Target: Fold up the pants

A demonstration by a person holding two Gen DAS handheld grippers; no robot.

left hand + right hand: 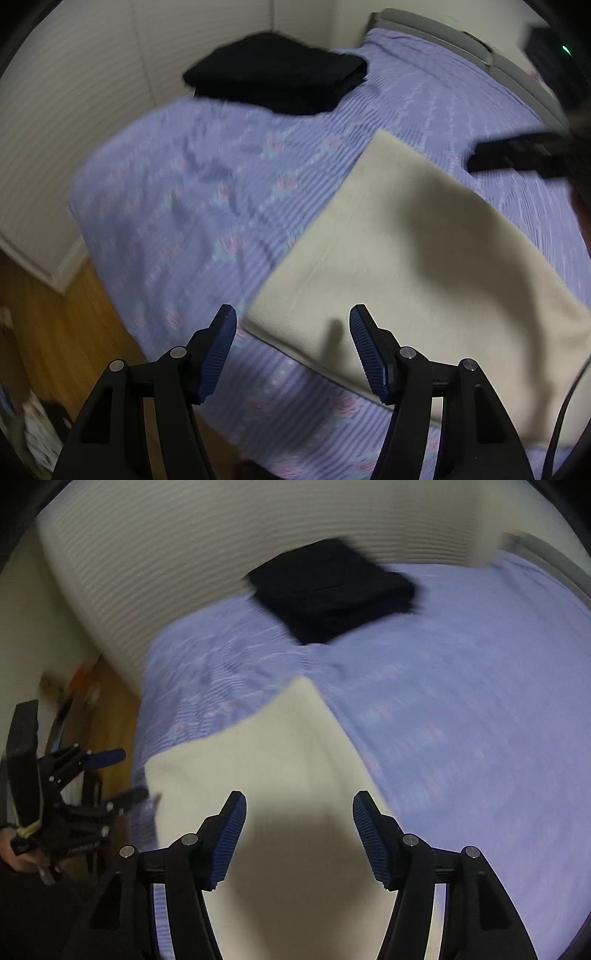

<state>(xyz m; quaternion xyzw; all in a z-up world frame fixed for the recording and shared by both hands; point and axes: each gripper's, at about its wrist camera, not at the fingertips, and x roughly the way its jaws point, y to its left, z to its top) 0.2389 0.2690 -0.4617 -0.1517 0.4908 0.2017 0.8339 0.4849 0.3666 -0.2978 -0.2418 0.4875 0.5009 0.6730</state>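
Observation:
Cream pants lie flat and folded on the purple flowered bedspread. They also show in the right wrist view, running toward me under the gripper. My left gripper is open and empty, hovering over the near corner of the cream pants. My right gripper is open and empty above the cream pants. The left gripper also shows at the left edge of the right wrist view, beside the bed. The right gripper's dark body shows blurred at the right.
A folded black garment lies at the far side of the bed near the ribbed white wall; it also shows in the right wrist view. Wooden floor lies left of the bed. A grey headboard edge is at the far right.

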